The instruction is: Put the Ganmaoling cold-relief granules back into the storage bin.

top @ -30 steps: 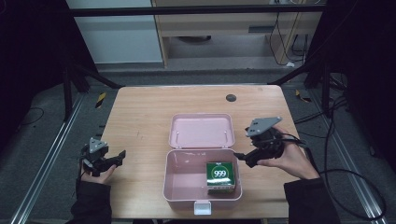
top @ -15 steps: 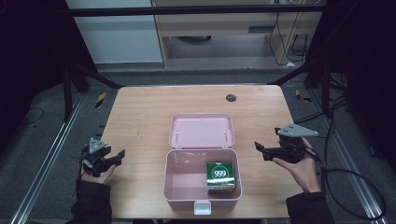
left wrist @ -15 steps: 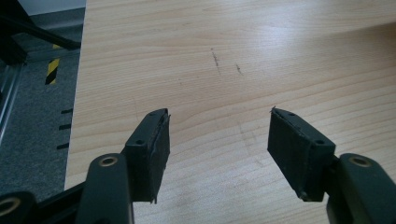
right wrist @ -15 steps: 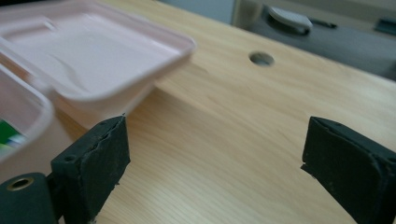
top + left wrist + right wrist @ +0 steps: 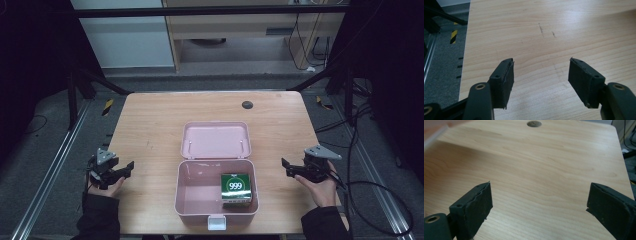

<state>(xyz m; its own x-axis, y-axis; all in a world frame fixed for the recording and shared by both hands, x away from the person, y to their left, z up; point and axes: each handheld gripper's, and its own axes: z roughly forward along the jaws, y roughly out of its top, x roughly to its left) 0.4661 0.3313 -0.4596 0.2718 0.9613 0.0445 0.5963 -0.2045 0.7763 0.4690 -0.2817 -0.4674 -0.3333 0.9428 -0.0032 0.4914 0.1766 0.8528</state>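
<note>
A: Entry, present moment. Your pink box (image 5: 216, 187) sits on the desk (image 5: 150, 125), lid thrown back flat on the far side of the tray. Landmark for everything below: that box.

B: Contents?

A: One green carton (image 5: 236, 189) marked 999, standing in the near right corner of the tray, against the right wall. The white latch (image 5: 216, 222) hangs at the middle of the box's near wall.

B: And where are you holding the tongs?

A: Your left tongs (image 5: 129, 167) are well to the left of the box, low over the desk's left edge, tips aimed toward the box. In the left gripper view (image 5: 540, 72) the jaws stand apart with bare wood between them; they have just been opening a little, nothing between the pads.

B: Right side?

A: Your right tongs (image 5: 285, 165) are to the right of the box, near the desk's right edge, tips pointing back at the box, clear of it. In the right gripper view (image 5: 539, 200) the jaws are spread wide over bare wood, holding nothing.

B: Anything else on the desk?

A: A dark round hole (image 5: 247, 104) beyond the box's lid, toward the far edge; it is also in the right gripper view (image 5: 534, 123).
</note>
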